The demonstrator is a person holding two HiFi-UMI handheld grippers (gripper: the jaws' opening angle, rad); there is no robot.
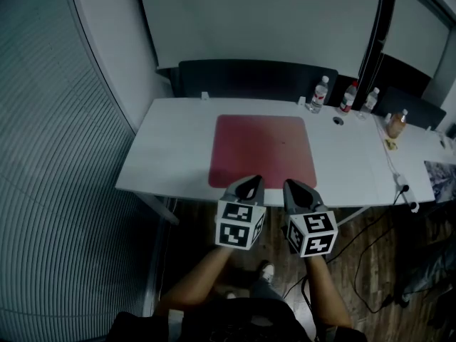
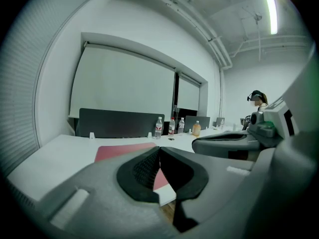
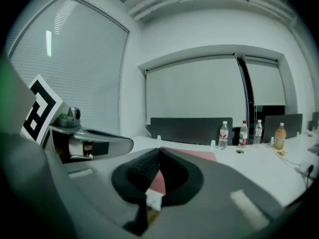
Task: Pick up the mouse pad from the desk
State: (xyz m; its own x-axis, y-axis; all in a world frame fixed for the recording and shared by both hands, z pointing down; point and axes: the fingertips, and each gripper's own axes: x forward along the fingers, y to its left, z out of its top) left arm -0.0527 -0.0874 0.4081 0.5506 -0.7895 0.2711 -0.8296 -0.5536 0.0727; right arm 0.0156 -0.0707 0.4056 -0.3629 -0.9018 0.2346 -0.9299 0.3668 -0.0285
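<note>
The mouse pad (image 1: 262,150) lies flat on the counter (image 1: 178,141), about midway along it, its front edge close to the counter's near edge. The left gripper (image 1: 247,185) and right gripper (image 1: 299,189) hang side by side at that near edge, the left before the middle of the pad's front edge, the right before its right front corner. Behind and to the right of the pad, three bottles (image 1: 320,95) stand in a row along the far edge. A fourth bottle (image 1: 397,124) stands further right. A panel (image 1: 249,80) runs behind the counter's far edge.
</note>
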